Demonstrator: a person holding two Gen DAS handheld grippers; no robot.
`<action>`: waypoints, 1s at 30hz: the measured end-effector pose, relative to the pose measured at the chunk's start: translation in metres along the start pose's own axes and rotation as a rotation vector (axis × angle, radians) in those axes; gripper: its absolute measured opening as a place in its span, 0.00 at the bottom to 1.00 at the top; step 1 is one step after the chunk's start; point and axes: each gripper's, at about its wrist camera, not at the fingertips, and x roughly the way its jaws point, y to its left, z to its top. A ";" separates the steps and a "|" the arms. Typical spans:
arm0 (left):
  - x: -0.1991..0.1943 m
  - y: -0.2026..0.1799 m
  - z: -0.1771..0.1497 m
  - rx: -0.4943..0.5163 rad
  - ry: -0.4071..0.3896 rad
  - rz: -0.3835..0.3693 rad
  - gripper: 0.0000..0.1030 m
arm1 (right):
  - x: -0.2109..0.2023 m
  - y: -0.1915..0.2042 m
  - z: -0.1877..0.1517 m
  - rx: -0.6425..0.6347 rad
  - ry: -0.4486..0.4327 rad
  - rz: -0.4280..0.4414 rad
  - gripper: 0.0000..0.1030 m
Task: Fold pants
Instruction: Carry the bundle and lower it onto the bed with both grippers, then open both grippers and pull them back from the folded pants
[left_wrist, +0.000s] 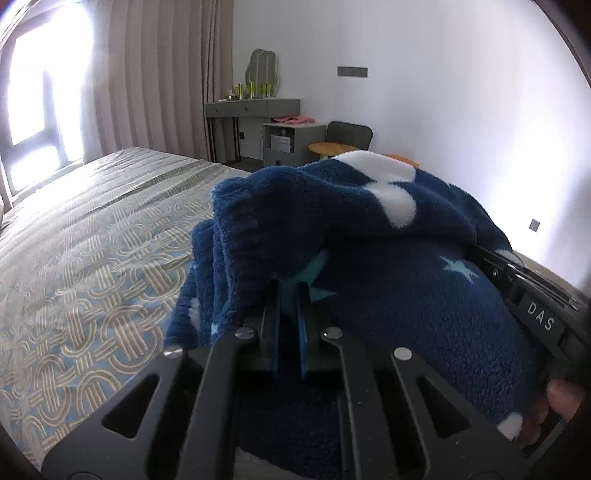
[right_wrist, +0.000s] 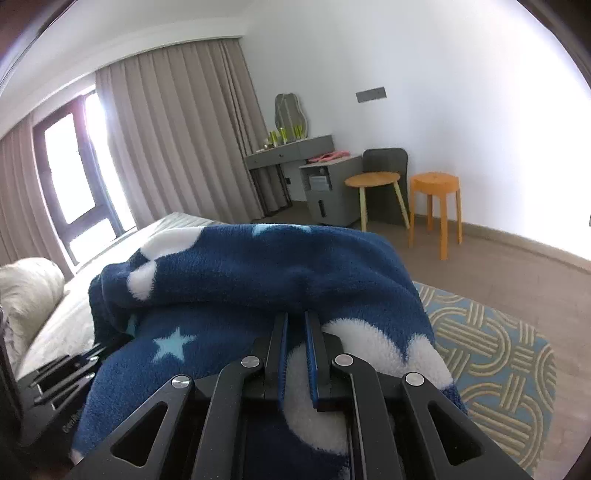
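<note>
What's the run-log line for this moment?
task: fold pants | left claw: shut on fleece pants | right claw: shut on fleece pants | pants: bunched, held over bed

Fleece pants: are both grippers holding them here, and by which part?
Yes. The left gripper and the right gripper are each shut on a bunched fold of the navy fleece pants; which part cannot be told.
</note>
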 end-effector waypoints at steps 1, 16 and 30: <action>-0.001 -0.001 0.003 0.011 0.019 -0.007 0.09 | 0.000 0.001 0.001 -0.007 0.002 -0.008 0.08; -0.207 -0.017 -0.029 0.021 0.010 -0.168 0.91 | -0.153 0.033 0.029 0.018 0.157 -0.015 0.83; -0.332 -0.004 -0.100 -0.083 -0.039 -0.193 0.99 | -0.332 0.063 -0.057 -0.001 0.084 -0.083 1.00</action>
